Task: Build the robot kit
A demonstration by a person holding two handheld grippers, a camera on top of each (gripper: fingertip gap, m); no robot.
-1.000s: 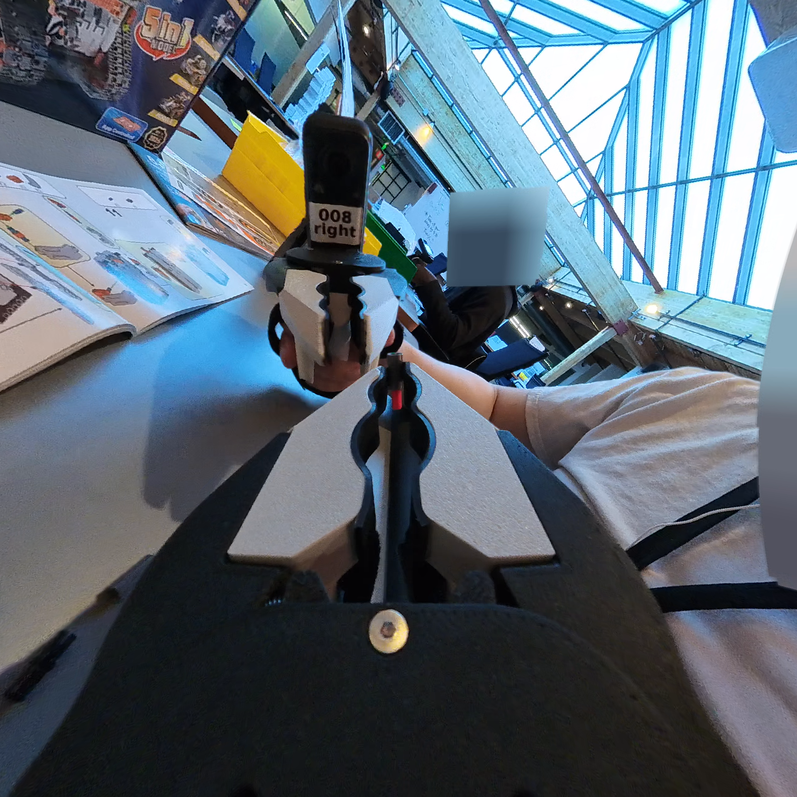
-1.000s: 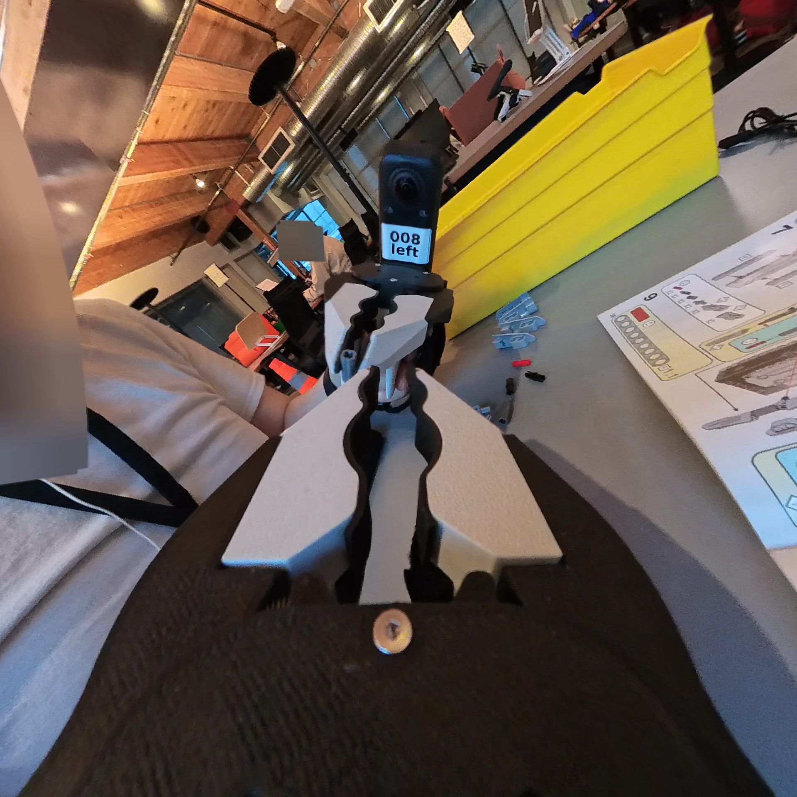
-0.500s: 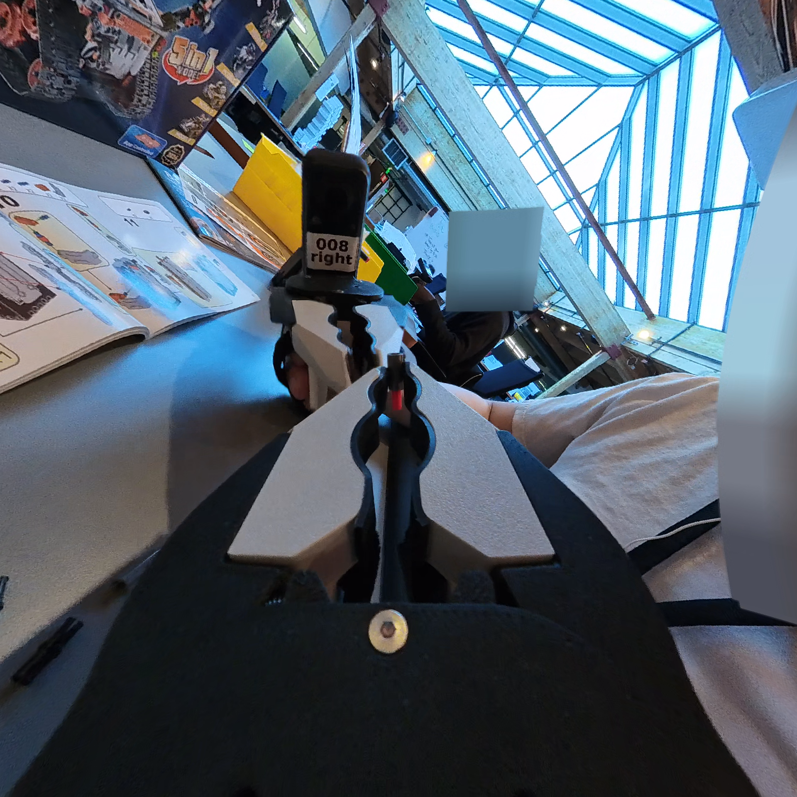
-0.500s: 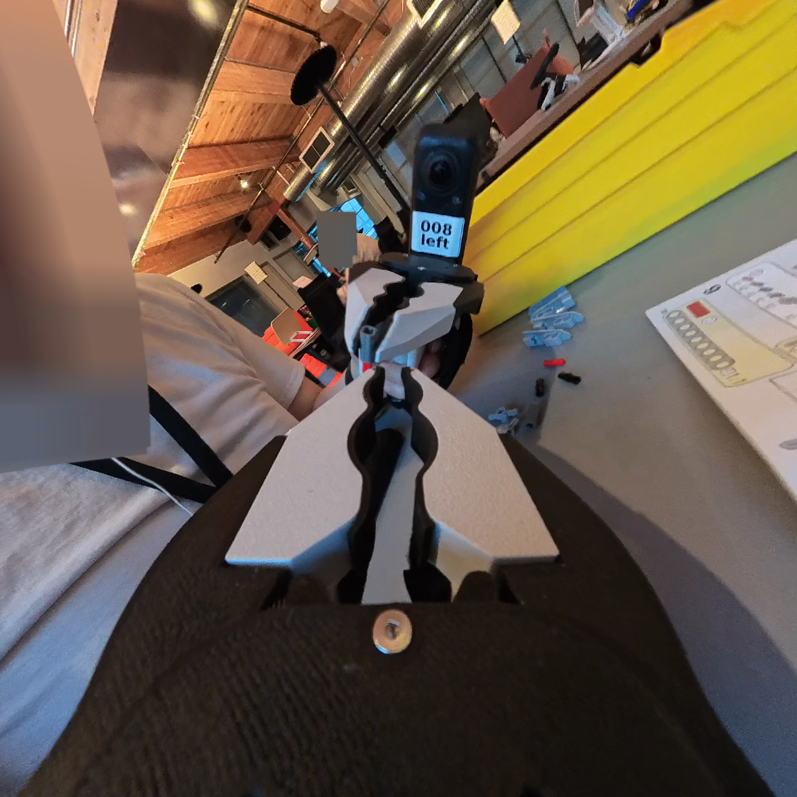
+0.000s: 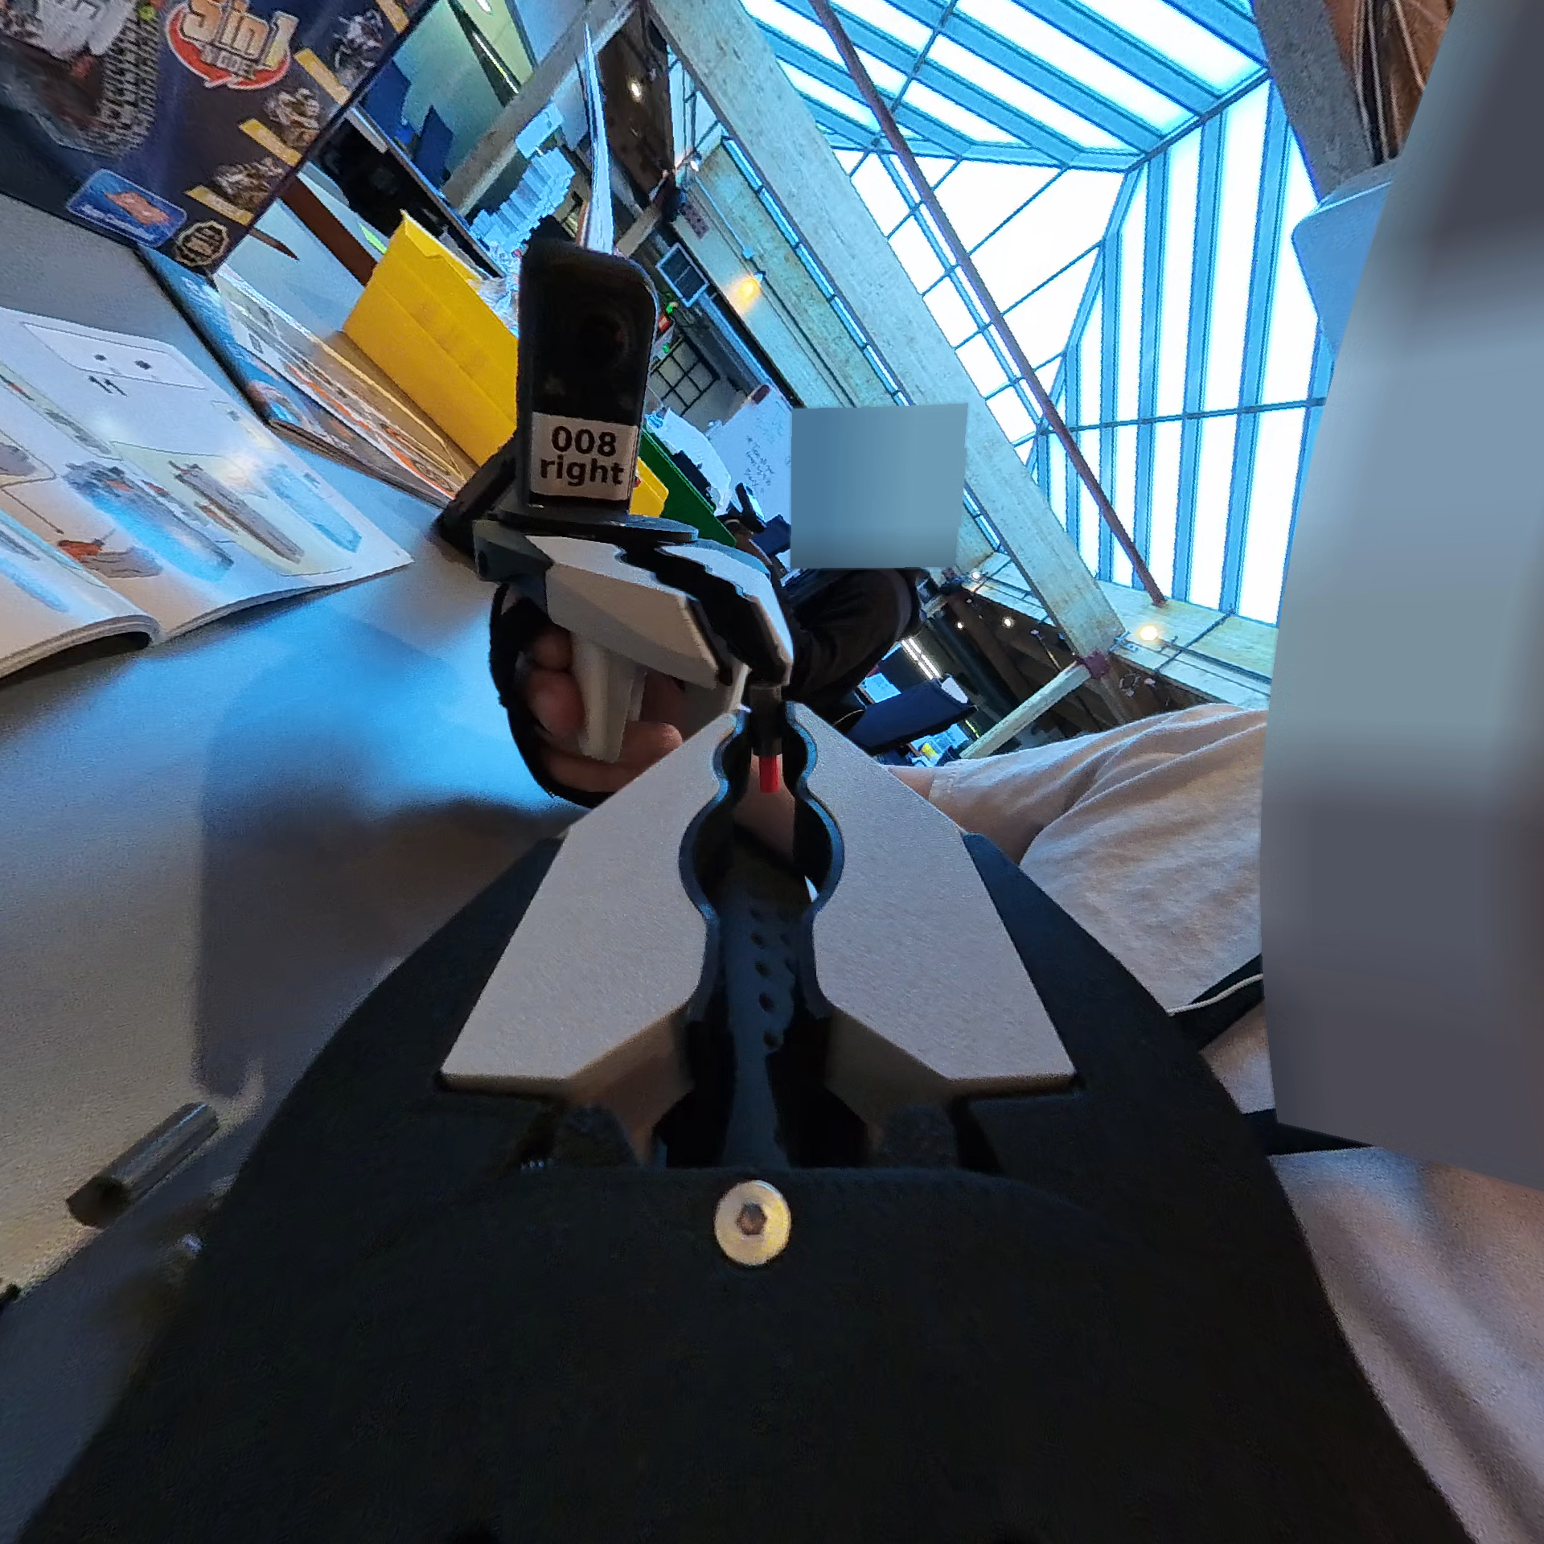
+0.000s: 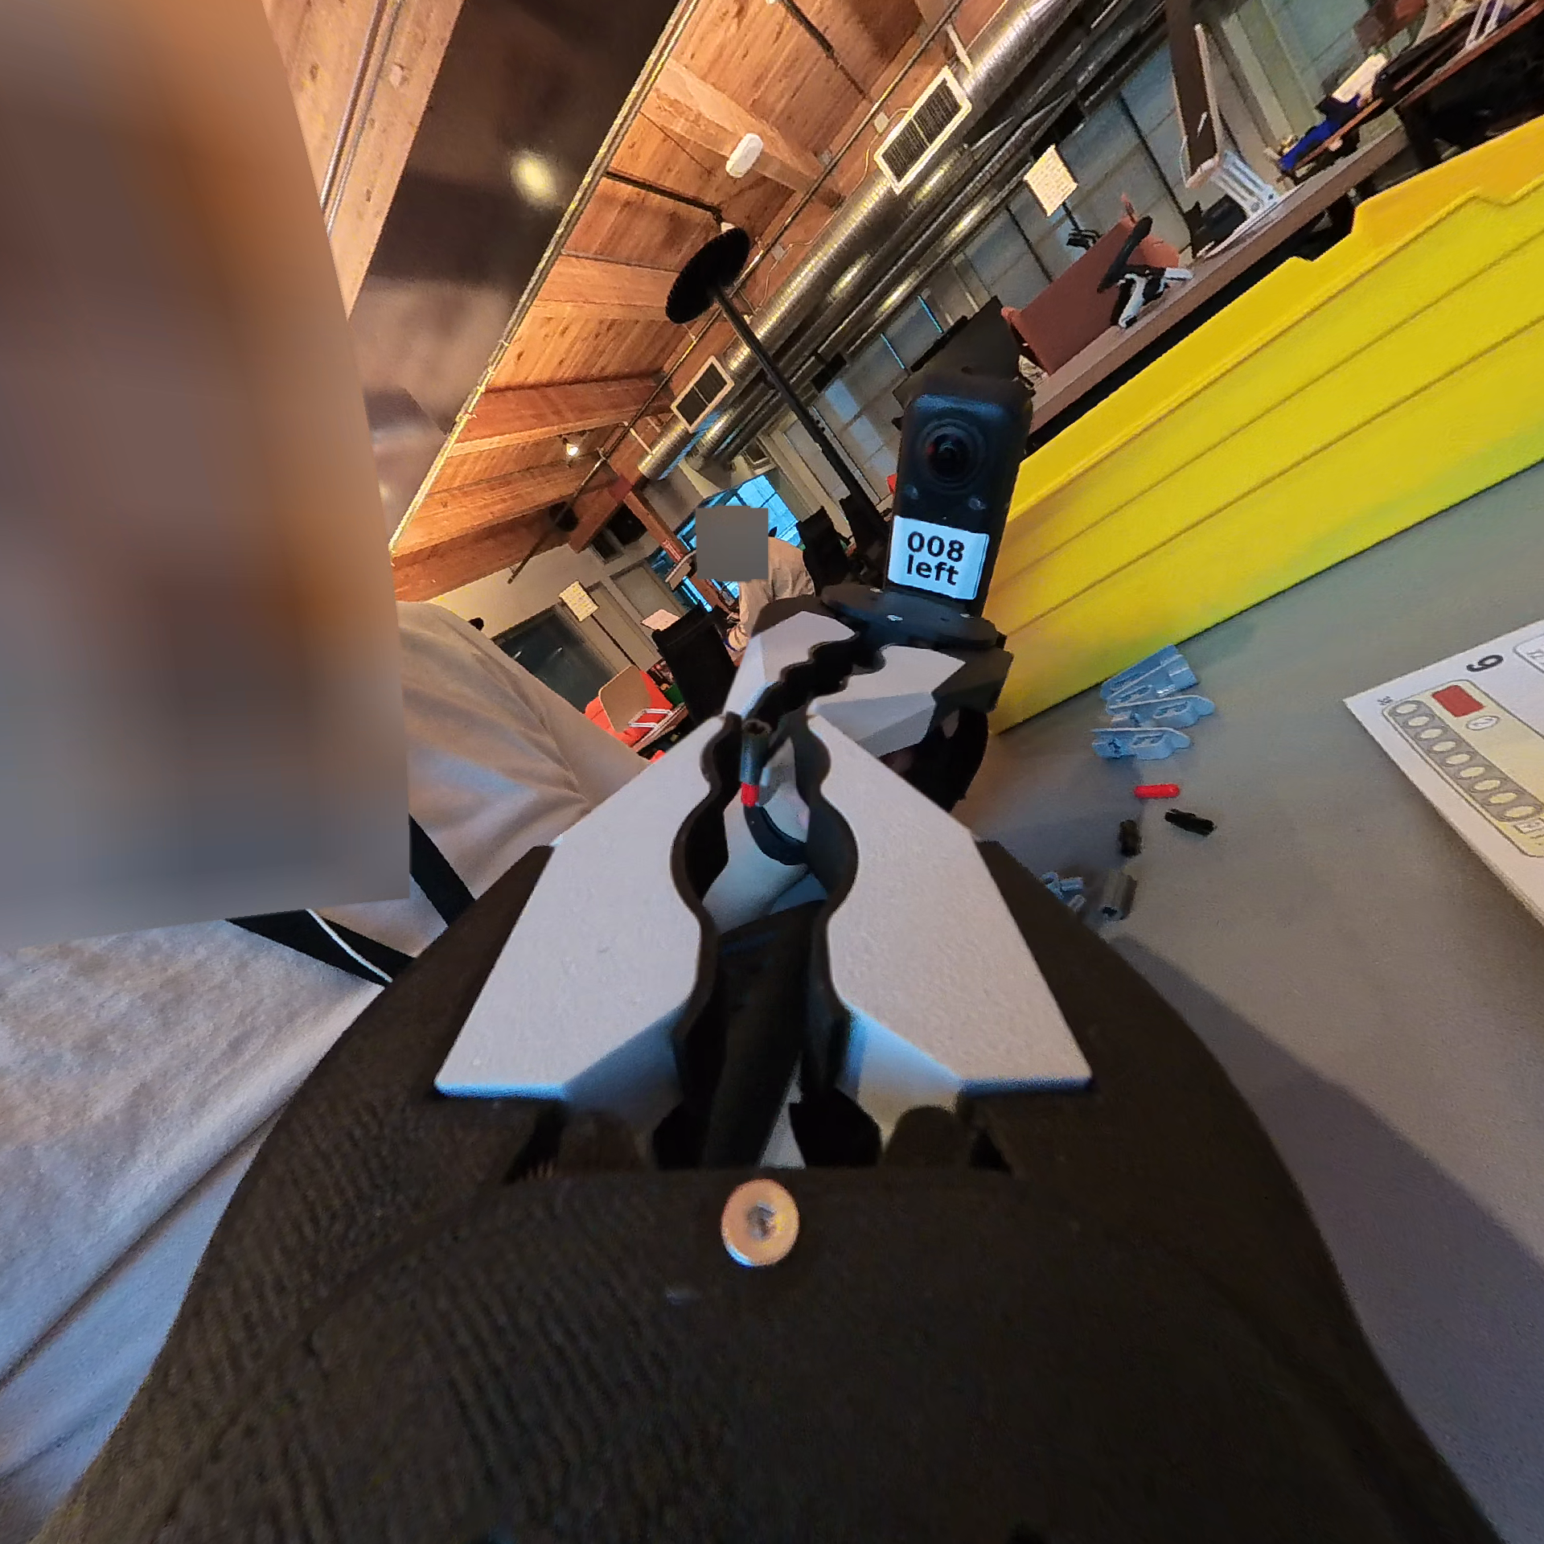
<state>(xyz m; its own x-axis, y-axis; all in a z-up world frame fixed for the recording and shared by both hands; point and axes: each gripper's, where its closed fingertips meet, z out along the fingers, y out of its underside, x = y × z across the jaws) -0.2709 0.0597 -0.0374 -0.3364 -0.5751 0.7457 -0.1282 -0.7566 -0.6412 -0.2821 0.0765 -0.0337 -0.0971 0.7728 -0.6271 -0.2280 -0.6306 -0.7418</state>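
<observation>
My left gripper (image 5: 764, 744) is shut on a small dark grey pin with a red end (image 5: 765, 756), held upright at its fingertips above the grey table (image 5: 251, 835). My right gripper (image 6: 762, 739) faces it tip to tip. Its jaws stand a narrow gap apart, one on either side of the same pin (image 6: 752, 764). I cannot see it squeezing the pin. In the left wrist view the right gripper (image 5: 756, 681) comes in from the upper left, tilted, with its tips at the pin's top. In the right wrist view the left gripper (image 6: 756, 723) sits just behind the pin.
A yellow bin (image 6: 1253, 434) stands along the table's far side. An open instruction booklet (image 5: 167, 518) lies flat, with a printed box (image 5: 167, 109) behind it. Light blue pieces (image 6: 1153, 710), a red pin (image 6: 1157, 789) and black pins (image 6: 1186, 823) lie loose. A dark tube (image 5: 142, 1161) lies near me. The grippers are tip to tip, or close to it.
The two grippers have closed in on each other. The right gripper has tilted, and its tips have reached the pin that the left gripper holds. Both jaw gaps look unchanged.
</observation>
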